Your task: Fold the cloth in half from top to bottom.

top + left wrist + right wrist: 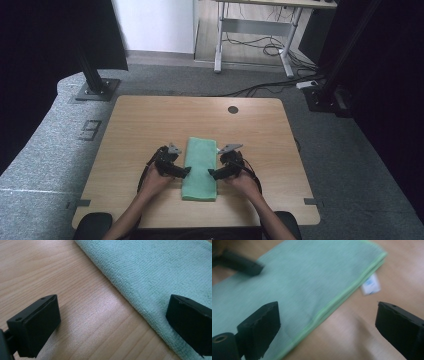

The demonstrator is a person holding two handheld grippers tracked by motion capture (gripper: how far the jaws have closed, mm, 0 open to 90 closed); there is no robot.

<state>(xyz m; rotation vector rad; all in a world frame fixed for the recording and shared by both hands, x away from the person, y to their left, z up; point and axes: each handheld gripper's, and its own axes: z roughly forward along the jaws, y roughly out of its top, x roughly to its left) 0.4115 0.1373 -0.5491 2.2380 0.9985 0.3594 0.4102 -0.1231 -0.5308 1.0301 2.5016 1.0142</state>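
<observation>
A folded green towel [200, 169] lies flat on the wooden surface [140, 125], its long sides running away from the person, nearer the person's edge of the surface than the far one. It serves as the landmark for everything else.

The left tongs [184, 172] sit at the towel's left long side, about halfway along it, their tips at the cloth's edge. In the left gripper view the 2 black jaws stand wide apart and hold nothing: 1 is over bare wood just left of the towel [160, 272], the other is over the towel's edge. Whether either jaw touches the cloth cannot be told.

The right tongs [214, 174] sit at the towel's right long side, directly opposite the left ones, tips pointing inward at the cloth. In the right gripper view, which is somewhat blurred, the jaws are likewise spread wide with nothing between them: 1 is over the towel [299, 280], the other is over bare wood beside its stitched light-green edge. A small white label [370, 285] sticks out from under that edge. The left tongs' dark jaw shows across the towel in that view.

A round dark hole [233, 109] marks the surface well beyond the towel's far end.
</observation>
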